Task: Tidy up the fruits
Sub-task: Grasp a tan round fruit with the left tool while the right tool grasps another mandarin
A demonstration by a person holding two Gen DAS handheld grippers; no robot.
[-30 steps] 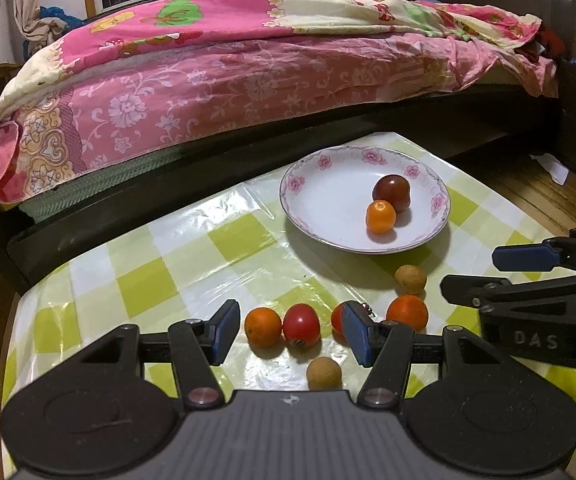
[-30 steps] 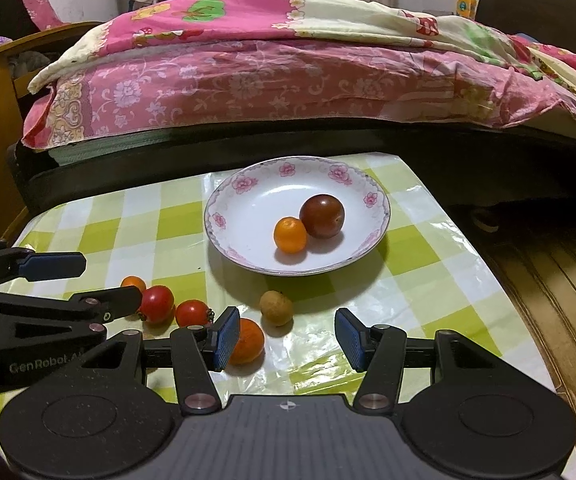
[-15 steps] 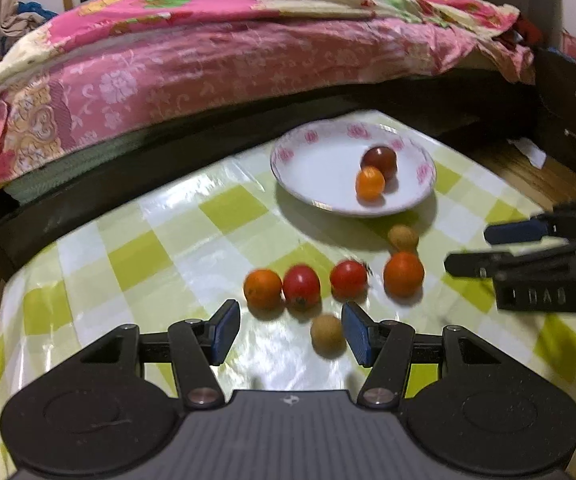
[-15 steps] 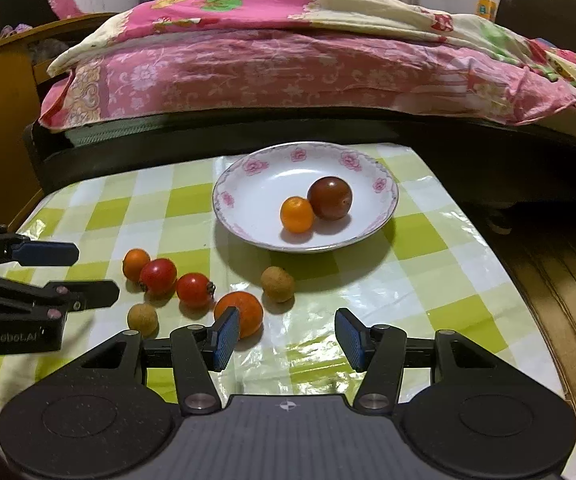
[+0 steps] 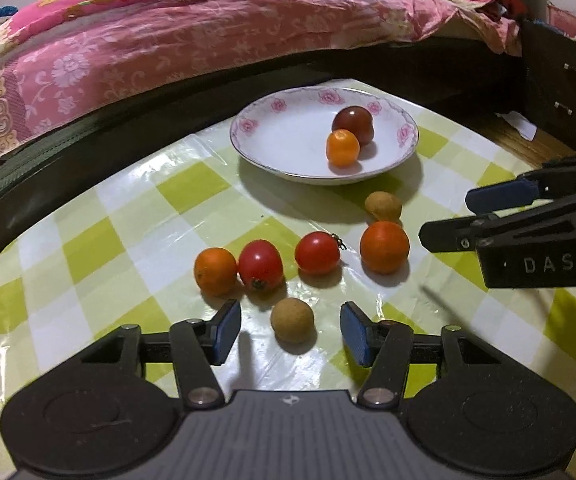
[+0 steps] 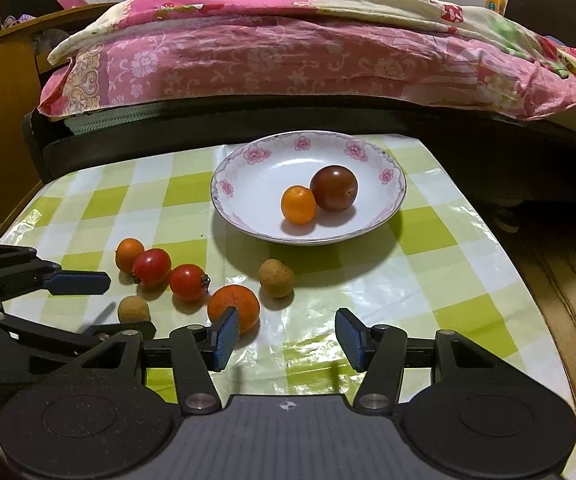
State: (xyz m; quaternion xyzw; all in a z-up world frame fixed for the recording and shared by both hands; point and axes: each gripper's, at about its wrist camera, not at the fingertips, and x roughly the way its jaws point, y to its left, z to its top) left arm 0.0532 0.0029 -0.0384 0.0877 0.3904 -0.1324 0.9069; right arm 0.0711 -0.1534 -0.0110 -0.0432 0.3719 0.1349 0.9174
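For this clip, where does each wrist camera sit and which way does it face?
Left wrist: on the left claw, low over the table, facing the plate and bed; its open fingers frame a brown fruit; the right claw enters at the right.
Right wrist: on the right claw, facing the same plate and bed; its fingers are open; the left claw shows at the left.
Shared: plate, its two fruits, six loose fruits, bed.
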